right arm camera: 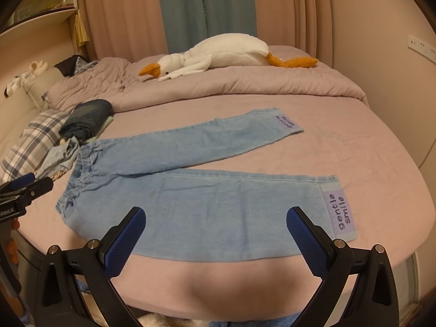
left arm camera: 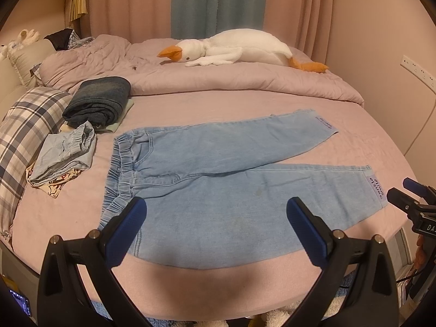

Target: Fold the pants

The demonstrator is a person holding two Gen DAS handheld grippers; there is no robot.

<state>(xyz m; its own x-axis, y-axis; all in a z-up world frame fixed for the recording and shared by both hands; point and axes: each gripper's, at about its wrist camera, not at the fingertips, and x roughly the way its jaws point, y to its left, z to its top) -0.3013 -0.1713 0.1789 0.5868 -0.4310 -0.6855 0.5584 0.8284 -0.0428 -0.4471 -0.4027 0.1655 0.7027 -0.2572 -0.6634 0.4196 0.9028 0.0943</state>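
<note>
Light blue denim pants [left arm camera: 218, 179] lie spread flat on the pink bed, elastic waistband at the left, both legs running right in a V with "gentle smile" patches at the cuffs; they also show in the right wrist view [right arm camera: 207, 190]. My left gripper [left arm camera: 216, 212] is open and empty, hovering over the near leg beside the waistband. My right gripper [right arm camera: 216, 218] is open and empty above the near leg, left of the cuff patch [right arm camera: 340, 212]. The right gripper also shows at the right edge of the left wrist view [left arm camera: 408, 193], and the left gripper at the left edge of the right wrist view [right arm camera: 27, 185].
A folded dark denim stack [left arm camera: 98, 103] and crumpled light blue clothes [left arm camera: 65, 158] lie left of the pants by a plaid pillow [left arm camera: 27, 130]. A bunched pink duvet [left arm camera: 218, 79] with a white goose plush [left arm camera: 237, 49] lies behind. The bed edge [left arm camera: 218, 299] is near.
</note>
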